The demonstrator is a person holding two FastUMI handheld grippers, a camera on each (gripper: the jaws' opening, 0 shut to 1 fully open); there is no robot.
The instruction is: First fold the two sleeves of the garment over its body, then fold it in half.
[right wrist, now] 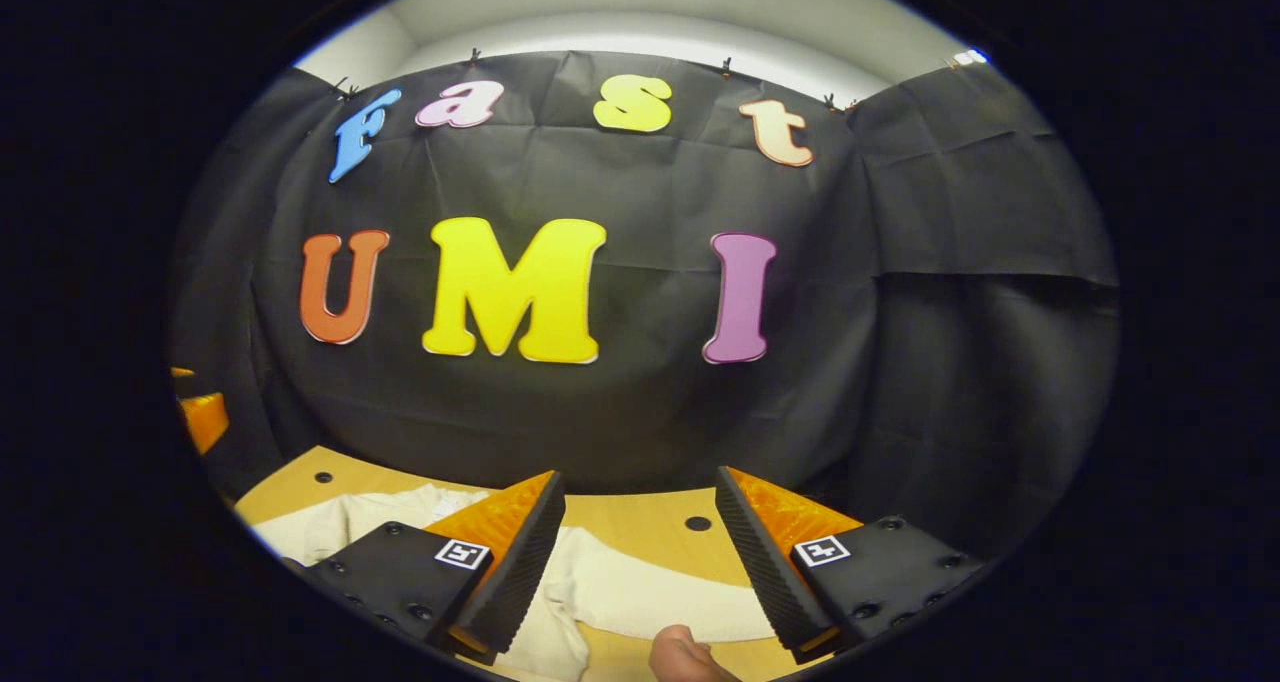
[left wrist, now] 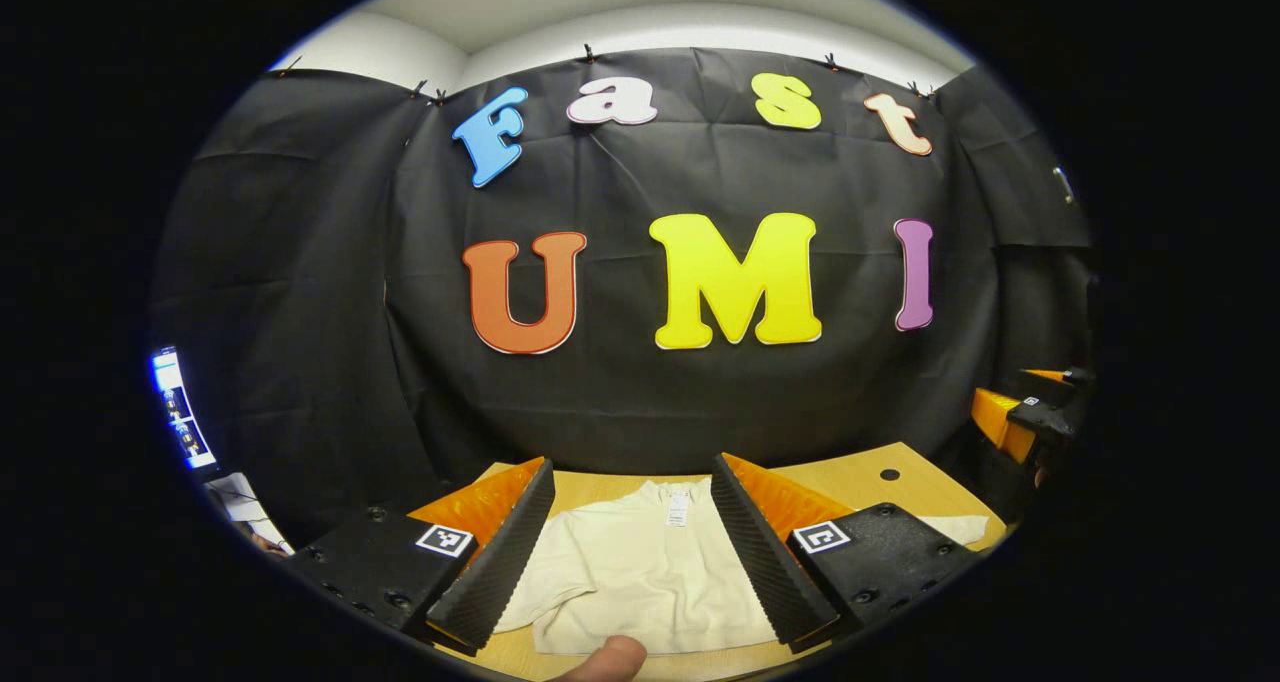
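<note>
Both of your grippers, left gripper [left wrist: 632, 552] and right gripper [right wrist: 640, 572], hang spread wide above the cream garment [left wrist: 640, 572], pinching nothing. It's flat on the wooden table [left wrist: 850, 477], sleeves still out sideways, so you've got every fold left.

cream garment [left wrist: 640, 572], tan wooden table [left wrist: 850, 477]

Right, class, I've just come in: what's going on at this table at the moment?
A person holds a two-finger gripper in each hand above a wooden table. A cream garment lies spread flat on it, with one sleeve stretched out to the side. The left gripper and right gripper are both open, raised over the cloth and gripping nothing. No fold looks started yet.
</note>
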